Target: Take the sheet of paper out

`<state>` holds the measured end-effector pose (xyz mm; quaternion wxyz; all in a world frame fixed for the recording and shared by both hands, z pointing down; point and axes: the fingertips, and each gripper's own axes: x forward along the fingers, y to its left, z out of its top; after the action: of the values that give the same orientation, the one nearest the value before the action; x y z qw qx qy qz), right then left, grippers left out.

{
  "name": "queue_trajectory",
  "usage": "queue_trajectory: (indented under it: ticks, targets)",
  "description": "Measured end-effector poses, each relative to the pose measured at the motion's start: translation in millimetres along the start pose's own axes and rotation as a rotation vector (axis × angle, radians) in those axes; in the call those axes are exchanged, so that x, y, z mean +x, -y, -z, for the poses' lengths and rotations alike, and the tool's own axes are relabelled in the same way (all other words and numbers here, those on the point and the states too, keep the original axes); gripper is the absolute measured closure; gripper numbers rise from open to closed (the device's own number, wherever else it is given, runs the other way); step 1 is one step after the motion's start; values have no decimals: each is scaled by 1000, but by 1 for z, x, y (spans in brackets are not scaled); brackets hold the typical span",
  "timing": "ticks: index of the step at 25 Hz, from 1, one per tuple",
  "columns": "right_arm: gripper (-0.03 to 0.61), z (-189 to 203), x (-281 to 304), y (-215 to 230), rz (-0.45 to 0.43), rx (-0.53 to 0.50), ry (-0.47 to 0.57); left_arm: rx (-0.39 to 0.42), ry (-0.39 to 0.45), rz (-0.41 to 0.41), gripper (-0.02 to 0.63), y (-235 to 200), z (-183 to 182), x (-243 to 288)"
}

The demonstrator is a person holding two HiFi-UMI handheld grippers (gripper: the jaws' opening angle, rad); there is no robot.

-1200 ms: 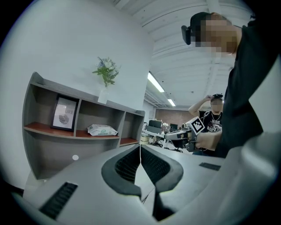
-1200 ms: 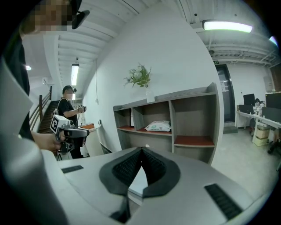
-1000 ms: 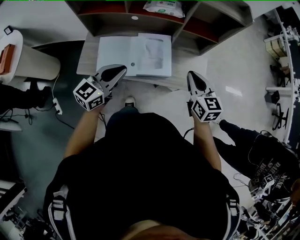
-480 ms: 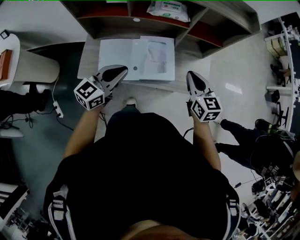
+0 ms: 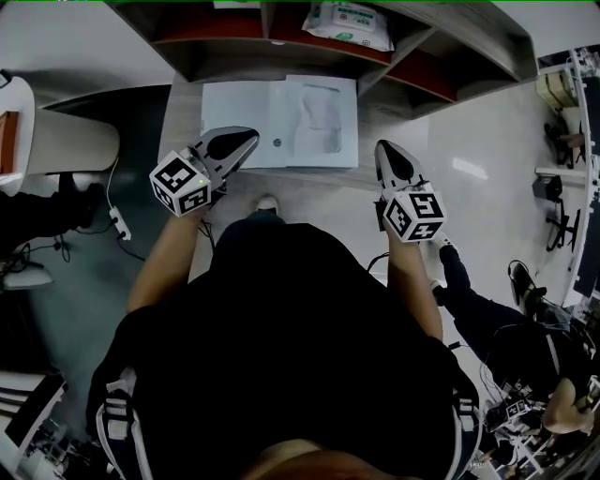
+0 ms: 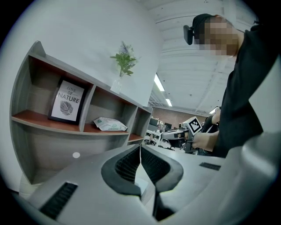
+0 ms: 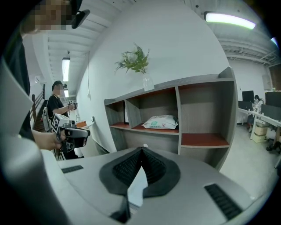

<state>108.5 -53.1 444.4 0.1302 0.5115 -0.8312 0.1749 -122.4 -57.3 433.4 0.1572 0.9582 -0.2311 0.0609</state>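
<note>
The open white folder (image 5: 234, 114) lies flat on the table (image 5: 183, 117) below the shelf unit (image 5: 450, 52), and the sheet of paper (image 5: 319, 117) rests in its right half. Against the earlier head views, the folder and table sit lower and nearer in the frame, and less of the shelf's top edge shows. Both hands have come forward with it. The left gripper (image 5: 246, 137) has its jaws pressed together with nothing between them, its tip over the folder's lower left corner. The right gripper (image 5: 386, 150) is likewise closed and empty, just off the folder's lower right corner over bare table. A wipes packet (image 5: 349, 23) lies on the shelf.
</note>
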Motion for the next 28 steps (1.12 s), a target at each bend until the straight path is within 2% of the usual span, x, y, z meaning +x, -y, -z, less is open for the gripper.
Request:
queue_trajectory:
  ticks: [12,28]
  targets:
    - [565,-10,27,-8,40,16,-18,-12,-30,71,589,-38,-10,11]
    - [565,-46,40,-20,91,-2,9,-2,-24,114,589,-65,-34,-6]
